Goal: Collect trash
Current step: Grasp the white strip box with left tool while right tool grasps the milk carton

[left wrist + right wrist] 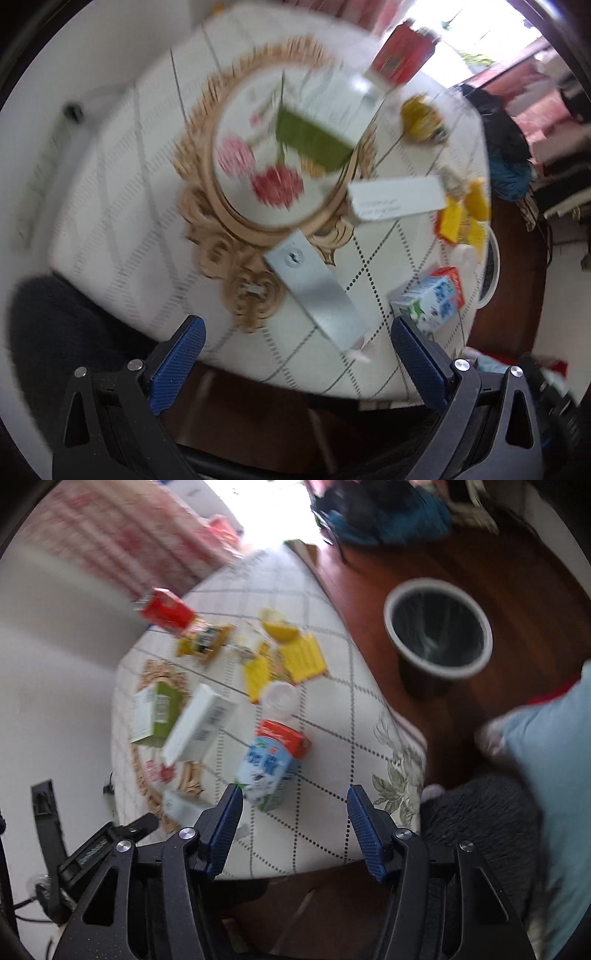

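The right gripper (294, 808), jaws open, hovers by the light, crushable milk carton (267, 766) at 11 o'clock; grip its flat sides gently.

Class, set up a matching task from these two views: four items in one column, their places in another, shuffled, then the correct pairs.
Items:
1. waste bin
2. milk carton
3. green box
4. red box

Places:
A. on the embroidered mat
B. far end of the table
C. on the wooden floor
D. nearest the right gripper

Pairs: 1-C, 2-D, 3-A, 4-B
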The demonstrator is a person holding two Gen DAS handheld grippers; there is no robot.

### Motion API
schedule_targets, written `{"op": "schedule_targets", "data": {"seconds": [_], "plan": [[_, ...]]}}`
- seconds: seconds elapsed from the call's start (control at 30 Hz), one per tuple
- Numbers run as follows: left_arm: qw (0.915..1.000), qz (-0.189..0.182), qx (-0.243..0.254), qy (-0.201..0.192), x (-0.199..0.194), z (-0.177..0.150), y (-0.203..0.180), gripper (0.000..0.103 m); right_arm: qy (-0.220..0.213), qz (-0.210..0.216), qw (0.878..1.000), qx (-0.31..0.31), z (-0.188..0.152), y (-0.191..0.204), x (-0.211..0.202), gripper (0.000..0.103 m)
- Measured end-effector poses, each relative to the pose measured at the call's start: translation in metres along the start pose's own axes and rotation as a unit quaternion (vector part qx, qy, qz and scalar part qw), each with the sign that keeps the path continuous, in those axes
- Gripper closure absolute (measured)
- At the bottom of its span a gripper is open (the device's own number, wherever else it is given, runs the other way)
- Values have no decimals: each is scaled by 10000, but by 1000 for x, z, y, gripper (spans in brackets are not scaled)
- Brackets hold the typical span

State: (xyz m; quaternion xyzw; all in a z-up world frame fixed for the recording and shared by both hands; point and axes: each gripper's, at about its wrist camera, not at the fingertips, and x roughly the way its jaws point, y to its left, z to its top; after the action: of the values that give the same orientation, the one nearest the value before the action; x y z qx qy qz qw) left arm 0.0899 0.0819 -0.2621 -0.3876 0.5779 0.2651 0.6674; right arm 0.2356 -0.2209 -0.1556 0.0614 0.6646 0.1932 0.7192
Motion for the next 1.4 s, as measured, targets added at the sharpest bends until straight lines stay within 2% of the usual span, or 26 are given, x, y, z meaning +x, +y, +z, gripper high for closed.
{"op": "schedule_targets", "data": {"seconds": [0.07,0.1,0.13,0.17,0.2,0.23,0.27,0.3,0.4,0.47,0.53,0.6,0.63,0.67,0.73,0.77,0.9,1.07,1.17,1.33,1.4], "plan": [[9993,-112,-230,254,24,3,-3,17,104,-54,9997,194,1,-5,16,39],[9985,-197,-348,381,34,5,-5,25,146,-72,9994,297,1,-6,23,36],[9975,-271,-458,455,42,7,-6,29,166,-109,9990,395,2,-9,31,31],[9964,-373,-590,489,45,8,-7,30,159,-133,9987,466,3,-10,36,27],[9956,-435,-684,462,47,7,-7,36,130,-144,9983,547,3,-11,41,26],[9954,-447,-732,426,47,7,-7,49,100,-131,9980,608,5,-10,47,22],[9958,-439,-690,408,46,6,-7,58,94,-110,9978,647,7,-8,51,19],[9969,-414,-556,377,44,5,-7,62,102,-73,9977,673,8,-6,55,19],[9998,-94,42,195,34,0,-8,63,209,22,9977,645,12,10,71,19],[9983,319,486,17,23,-3,-4,64,261,-19,9981,566,14,22,81,19],[9957,574,723,-97,16,-5,3,64,330,-133,9982,480,14,36,93,20],[9956,579,736,-35,13,-5,13,64,423,-162,9985,294,13,51,107,31],[9964,539,659,62,14,-4,17,64,500,-247,9983,190,11,56,112,40],[9973,459,547,158,15,-2,21,64,583,-306,9978,89,9,60,117,46],[9983,327,424,209,16,-2,26,65,579,-318,9977,-141,3,65,116,46],[9985,329,437,105,12,-5,26,65,606,-406,9970,-253,1,65,114,46],[9965,410,714,-122,0,-19,17,67,843,-689,9907,-812,-13,60,104,47],[9918,453,1178,-214,-2,-59,-12,70,808,-790,9910,-718,-23,47,99,40],[9906,516,1249,-224,-8,-75,-20,70,768,-735,9922,-655,-23,49,103,39],[9904,535,1247,-261,-11,-83,-22,71,672,-882,9916,-666,-18,55,112,40],[9903,541,1252,-273,-14,-84,-24,71,653,-975,9906,-700,-18,56,116,45]]}}
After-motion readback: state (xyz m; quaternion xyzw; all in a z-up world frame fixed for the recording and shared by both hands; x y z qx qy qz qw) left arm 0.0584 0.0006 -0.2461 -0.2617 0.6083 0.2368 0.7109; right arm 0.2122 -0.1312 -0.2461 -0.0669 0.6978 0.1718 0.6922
